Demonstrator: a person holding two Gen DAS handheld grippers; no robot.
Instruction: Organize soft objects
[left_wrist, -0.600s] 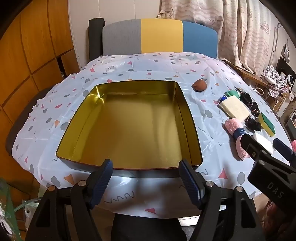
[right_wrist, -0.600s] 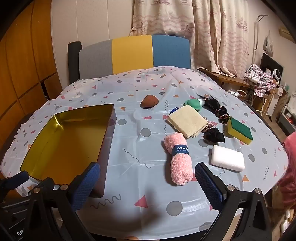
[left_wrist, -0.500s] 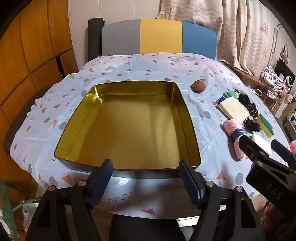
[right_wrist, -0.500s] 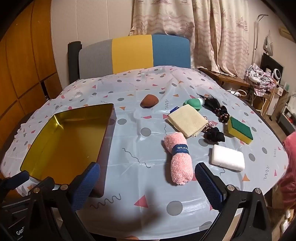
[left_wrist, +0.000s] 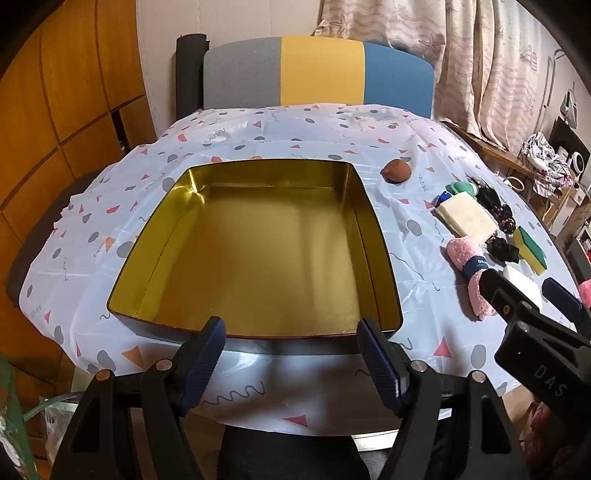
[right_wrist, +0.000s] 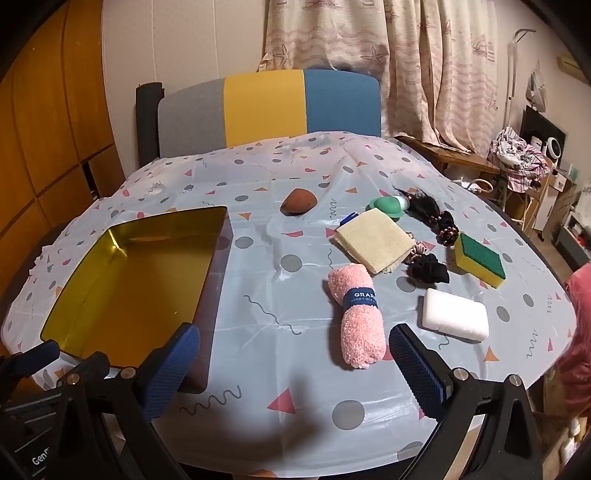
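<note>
An empty gold tin (left_wrist: 258, 317) (right_wrist: 207, 236) sits on the table's left side. To its right lie a rolled pink towel (right_wrist: 356, 314) (left_wrist: 467, 266), a cream cloth (right_wrist: 375, 238), a white sponge (right_wrist: 454, 319), a yellow-green sponge (right_wrist: 480, 258), a brown sponge (right_wrist: 298, 201), a green sponge (right_wrist: 388, 206) and black scrunchies (right_wrist: 428, 269). My left gripper (left_wrist: 291, 365) is open and empty, above the tin's near edge. My right gripper (right_wrist: 295, 373) is open and empty, near the front edge just short of the pink towel.
A patterned cloth (right_wrist: 277, 280) covers the round table. A grey, yellow and blue chair (right_wrist: 266, 107) stands at the far side. A wooden cabinet (left_wrist: 55, 110) is on the left, curtains and a cluttered side table (right_wrist: 517, 162) on the right.
The left wrist view has shifted slightly, with the tin a little further away. The right gripper and the objects have barely moved.
</note>
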